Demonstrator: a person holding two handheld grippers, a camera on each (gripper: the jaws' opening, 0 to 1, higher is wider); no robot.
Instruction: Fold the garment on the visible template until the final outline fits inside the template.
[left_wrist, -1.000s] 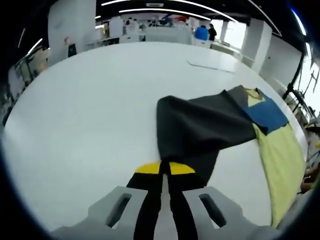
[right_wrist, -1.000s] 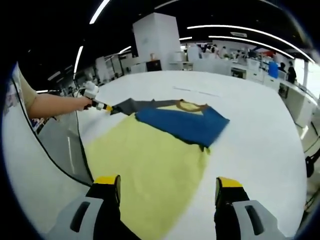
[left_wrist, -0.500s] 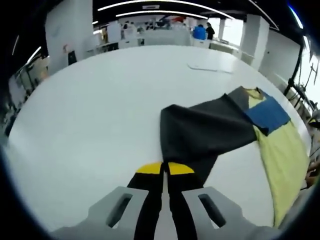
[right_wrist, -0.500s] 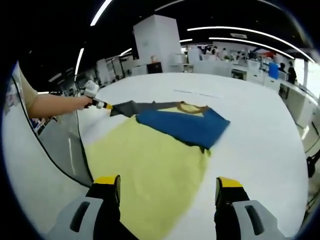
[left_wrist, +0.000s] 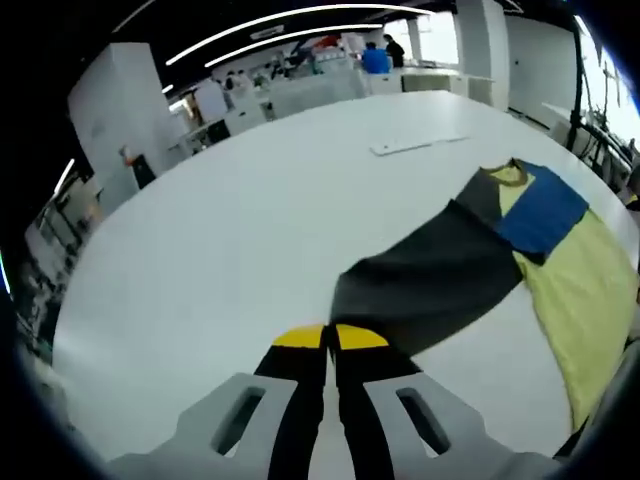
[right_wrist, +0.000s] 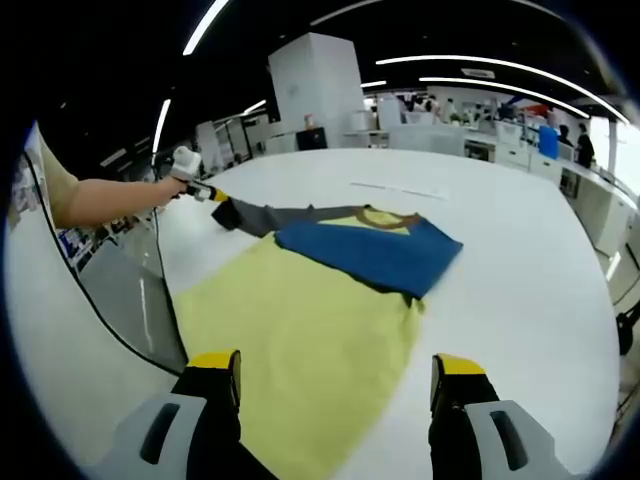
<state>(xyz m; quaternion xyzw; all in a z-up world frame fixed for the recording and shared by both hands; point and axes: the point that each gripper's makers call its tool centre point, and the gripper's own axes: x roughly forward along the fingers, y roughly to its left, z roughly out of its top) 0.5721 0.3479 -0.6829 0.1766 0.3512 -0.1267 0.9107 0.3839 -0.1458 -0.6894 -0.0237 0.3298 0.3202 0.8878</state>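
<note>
White tabletop (left_wrist: 200, 230) in a bright open workroom under strip lights.
The garment (right_wrist: 300, 320), yellow with blue and grey parts, lies spread on the tabletop; the left gripper (left_wrist: 328, 338) fingers are clenched on its dark sleeve (left_wrist: 430, 285), while the right gripper (right_wrist: 335, 375) fingers are released above the yellow hem.

Black hand-held gripper (right_wrist: 338, 375) fingers (right_wrist: 214, 400), yellow tips, grey mounts.
</note>
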